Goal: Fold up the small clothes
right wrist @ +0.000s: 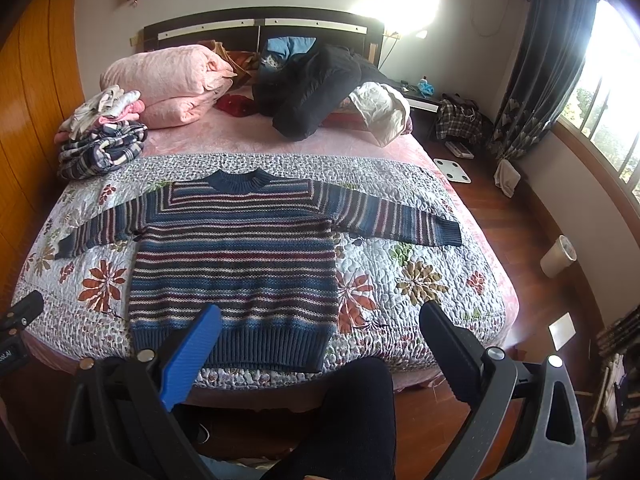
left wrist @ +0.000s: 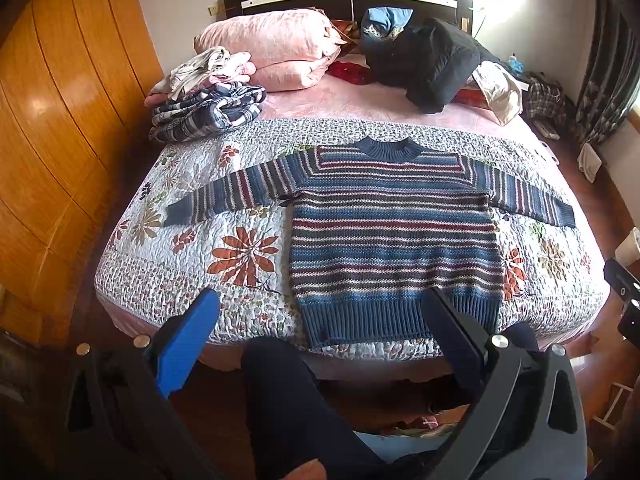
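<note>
- Knitted wool-look sweater (left wrist: 394, 236), striped blue, maroon and white: lies flat, front up, on the floral quilt (left wrist: 240, 252) at the foot of the bed (right wrist: 404, 148); collar toward the headboard, ribbed hem at the near edge, both sleeves spread out to the sides
- Left gripper (left wrist: 320, 312): jaws wide apart, holding nothing; hangs above the near edge of the bed, over the hem
- Right gripper (right wrist: 320, 320): likewise spread and empty, also clear of the cloth
- Step in hand, as judged: garment laid out and smoothed, first fold not yet begun
- Next move, as judged: each gripper to come down on a sleeve cuff or a side edge, pinch the knit alone without the quilt, and carry it inward across the body
- Other stock: folded plaid garment (left wrist: 208, 110) and pale clothes stacked at the bed's far left, near the pink duvet (left wrist: 276, 50); black jacket (right wrist: 320, 88) at the far right
</note>
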